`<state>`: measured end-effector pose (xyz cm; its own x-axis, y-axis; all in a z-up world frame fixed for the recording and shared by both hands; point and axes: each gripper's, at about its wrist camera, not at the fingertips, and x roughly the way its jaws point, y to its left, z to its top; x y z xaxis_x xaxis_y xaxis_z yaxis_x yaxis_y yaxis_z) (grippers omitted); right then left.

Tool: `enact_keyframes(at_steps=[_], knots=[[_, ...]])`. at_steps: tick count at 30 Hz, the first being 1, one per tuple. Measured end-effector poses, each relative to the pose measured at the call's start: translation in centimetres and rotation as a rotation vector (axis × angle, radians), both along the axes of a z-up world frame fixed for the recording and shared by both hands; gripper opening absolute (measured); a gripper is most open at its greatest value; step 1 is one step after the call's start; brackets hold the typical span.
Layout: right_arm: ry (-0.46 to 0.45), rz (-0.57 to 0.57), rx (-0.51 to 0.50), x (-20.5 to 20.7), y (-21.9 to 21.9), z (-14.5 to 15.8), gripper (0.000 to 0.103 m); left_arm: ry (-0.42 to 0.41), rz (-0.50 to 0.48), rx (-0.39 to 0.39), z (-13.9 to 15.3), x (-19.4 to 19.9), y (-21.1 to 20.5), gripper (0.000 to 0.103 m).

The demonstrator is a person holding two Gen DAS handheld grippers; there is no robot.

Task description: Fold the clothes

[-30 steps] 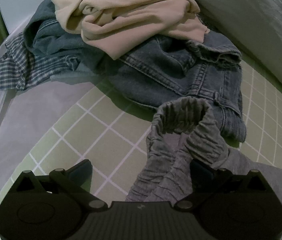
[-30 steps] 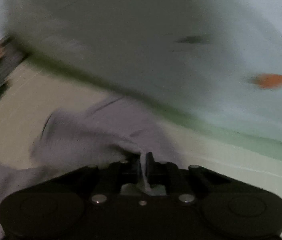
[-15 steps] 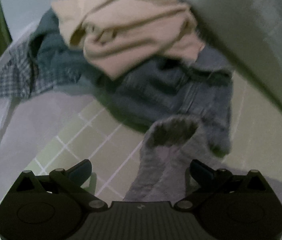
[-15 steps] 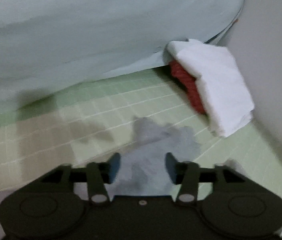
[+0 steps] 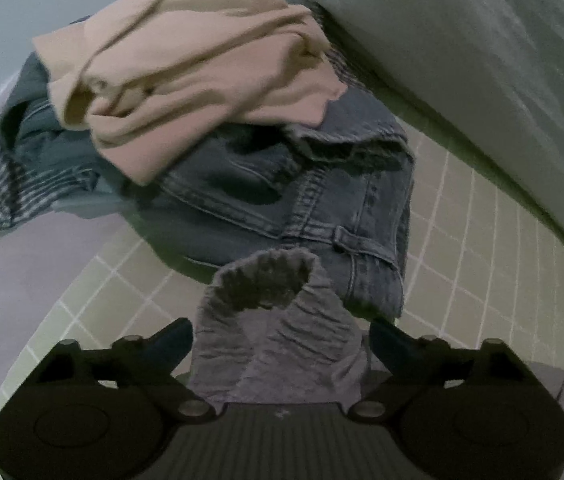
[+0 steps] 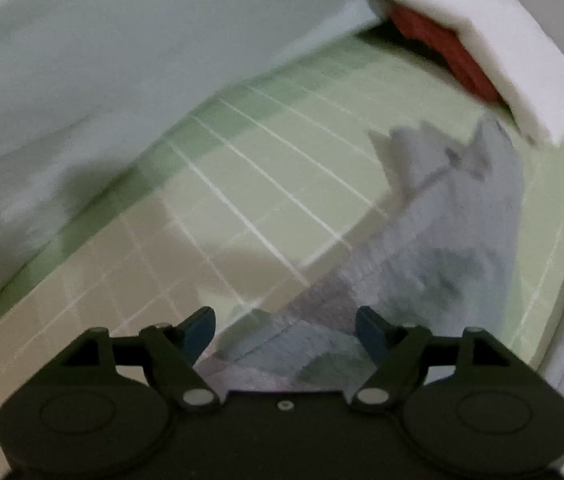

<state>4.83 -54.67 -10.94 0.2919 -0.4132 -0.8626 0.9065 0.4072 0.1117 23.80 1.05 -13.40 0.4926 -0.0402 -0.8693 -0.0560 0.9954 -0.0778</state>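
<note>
My left hand-held gripper [image 5: 281, 340] has just been closing a little, but its jaws stand wide, with the ruffled band of the grey garment [image 5: 274, 320] between them and no pad pressing on it. My right hand-held gripper [image 6: 285, 330] has just been opening, and its jaws stand wide over the grey cloth, which lies flat on the green checked sheet [image 6: 242, 184]. Behind the band I see blue jeans [image 5: 282, 192] with a beige top [image 5: 194, 68] piled on them, and a white and red folded stack [image 6: 481, 40] sits near the grey cloth's far end.
</note>
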Motion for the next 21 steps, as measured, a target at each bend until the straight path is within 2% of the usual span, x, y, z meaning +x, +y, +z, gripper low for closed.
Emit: enact_keyframes(at_steps=[1,5,6,7,8,9,11,12,14,16,21], knots=[[-0.004,-0.019,-0.011,-0.1,-0.1,0.0,0.085,0.006,-0.005,0.012,-0.2,0.2,-0.2,0.086],[0.016,-0.058,-0.019,-0.1,-0.9,-0.2,0.083,0.020,-0.010,0.032,-0.8,0.9,-0.5,0.071],[0.021,-0.073,-0.027,-0.2,-1.0,-0.1,0.074,0.022,-0.011,0.031,-0.9,1.1,-0.5,0.067],[0.037,-0.092,-0.041,-0.2,-1.2,0.0,0.056,0.022,-0.011,0.030,-1.0,1.2,-0.5,0.061],[0.055,-0.101,-0.056,-0.2,-1.3,0.1,0.045,0.019,-0.004,0.032,-1.0,1.3,-0.5,0.054],[0.060,-0.097,-0.061,-0.2,-1.6,0.2,0.026,0.015,0.006,0.031,-1.0,1.4,-0.4,0.050],[0.051,-0.082,-0.058,-0.3,-2.2,0.4,0.011,0.008,0.028,0.017,-0.9,1.5,-0.1,0.034],[0.036,-0.072,-0.051,-0.5,-2.5,0.5,0.001,0.005,0.034,-0.001,-0.8,1.6,0.1,0.031],[-0.007,-0.040,-0.029,-0.9,-3.2,0.8,0.001,0.003,0.053,-0.041,-0.4,1.7,0.7,0.020],[-0.040,0.000,-0.064,-1.2,-3.3,2.0,0.001,-0.010,0.077,-0.069,0.3,1.3,1.3,0.014],[-0.220,0.009,-0.208,-5.1,-1.6,9.1,0.000,-0.135,0.136,-0.086,4.5,-1.1,4.1,0.010]])
